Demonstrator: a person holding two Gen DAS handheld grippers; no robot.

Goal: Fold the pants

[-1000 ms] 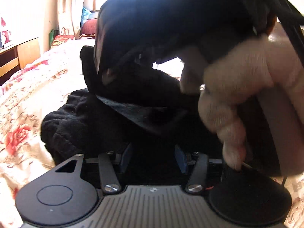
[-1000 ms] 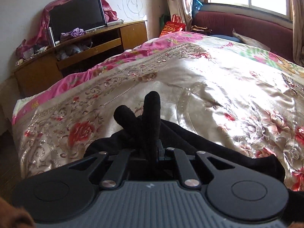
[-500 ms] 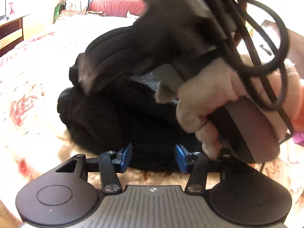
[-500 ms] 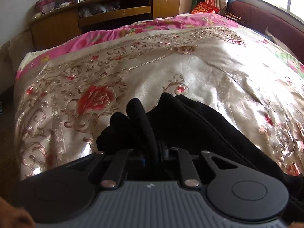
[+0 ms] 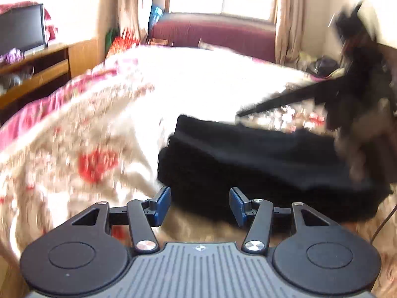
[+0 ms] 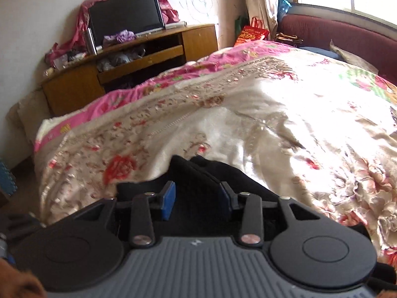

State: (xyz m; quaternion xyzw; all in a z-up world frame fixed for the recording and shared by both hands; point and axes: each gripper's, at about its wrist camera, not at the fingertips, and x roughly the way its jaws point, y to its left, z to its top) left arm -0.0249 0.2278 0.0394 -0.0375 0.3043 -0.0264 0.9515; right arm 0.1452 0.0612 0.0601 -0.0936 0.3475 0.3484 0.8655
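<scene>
- The black pants are seen lying folded in a thick bundle on the bed, just ahead of the left tool and slightly to its right.
- The left tool is held with its blue pads parted at a middling width; nothing is gripped, and only bedspread and the near edge of the bundle are seen between them.
- The right tool is shown with its jaws having just been opening; its blue pads stand narrowly apart, with dark cloth of the pants lying in the gap but no longer pinched.
- In the left wrist view, the right tool and the gloved hand holding it are caught as a blurred shape at the far right, over the bundle's far end.
- Beyond both tools the floral bedspread is spread out; a wooden cabinet with a television is seen ahead and to the left, and a dark red headboard under the window ahead to the right.
</scene>
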